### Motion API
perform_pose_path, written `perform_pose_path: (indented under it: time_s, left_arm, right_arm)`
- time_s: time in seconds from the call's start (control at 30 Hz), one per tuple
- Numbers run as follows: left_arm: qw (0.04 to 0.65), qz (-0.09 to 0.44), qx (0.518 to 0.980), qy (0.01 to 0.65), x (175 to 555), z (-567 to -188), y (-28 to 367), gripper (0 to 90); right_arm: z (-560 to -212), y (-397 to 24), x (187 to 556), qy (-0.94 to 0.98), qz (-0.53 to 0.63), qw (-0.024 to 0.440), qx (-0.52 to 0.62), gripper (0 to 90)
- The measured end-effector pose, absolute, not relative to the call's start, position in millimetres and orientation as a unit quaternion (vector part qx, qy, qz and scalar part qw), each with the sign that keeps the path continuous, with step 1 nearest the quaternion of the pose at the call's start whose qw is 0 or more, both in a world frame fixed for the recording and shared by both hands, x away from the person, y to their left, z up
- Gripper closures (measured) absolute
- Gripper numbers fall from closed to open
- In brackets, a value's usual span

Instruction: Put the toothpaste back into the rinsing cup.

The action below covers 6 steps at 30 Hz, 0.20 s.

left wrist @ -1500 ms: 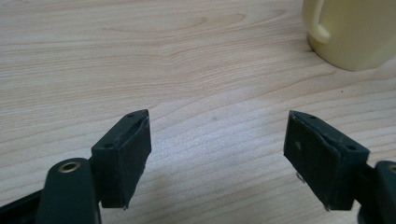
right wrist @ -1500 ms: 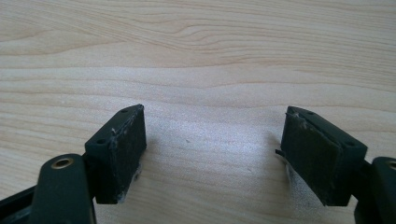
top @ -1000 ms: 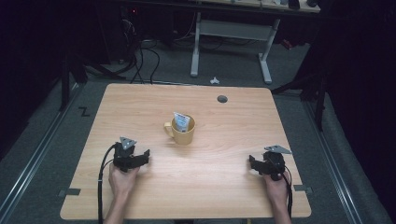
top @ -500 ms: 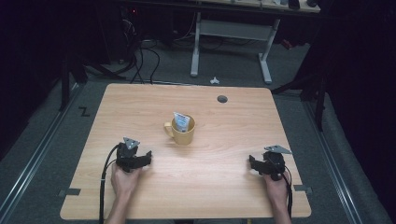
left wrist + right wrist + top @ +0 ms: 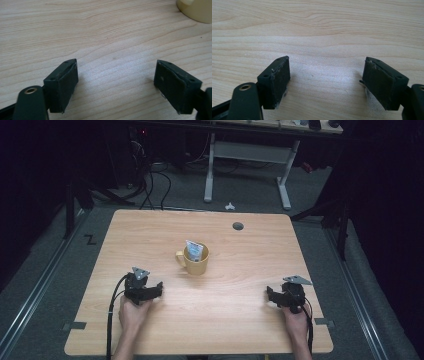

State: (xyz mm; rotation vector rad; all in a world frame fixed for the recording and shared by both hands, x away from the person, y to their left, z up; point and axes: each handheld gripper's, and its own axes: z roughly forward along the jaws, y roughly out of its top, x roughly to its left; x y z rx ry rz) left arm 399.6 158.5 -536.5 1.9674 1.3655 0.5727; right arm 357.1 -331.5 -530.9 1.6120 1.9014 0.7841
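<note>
Pale wood table, rectangular, seen from the high view; round dark grommet hole near far edge, right of centre.

Yellow mug upright near table centre, slightly toward far side; handle turned to the left; small white and blue packet standing inside, top poking above rim; print too small to read.

Left gripper low over near-left part of table, held in left hand; grey three-cornered plate on top; black cable trailing back along forearm to near edge; pointing roughly right and slightly forward, toward the mug side; mug near but apart from it.

Left gripper view: both black jaws wide apart, bare wood grain between, nothing gripped; padded inner faces worn at the edges; base of mug at upper right corner, well ahead of the jaws.

Right gripper low over near-right part of table, held in right hand; grey plate on top; pointing left toward table middle; well apart from mug.

Right gripper view: jaws spread wide, nothing between but table surface; pads scuffed, pale flecks along lower edges.

Floor around table dark; legs of a white desk frame and loose black cables beyond far edge.
</note>
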Motion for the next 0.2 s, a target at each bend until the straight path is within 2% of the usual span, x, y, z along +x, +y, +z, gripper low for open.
perform_pose_path:
  time_s: [0.2]
  left_arm:
    - [0.332,0.219,0.754,0.523,399.4,-536.4,158.2,17.9]
  right_arm:
    - [-530.9,-331.7,357.3,0.703,0.289,0.261,0.595,22.0]
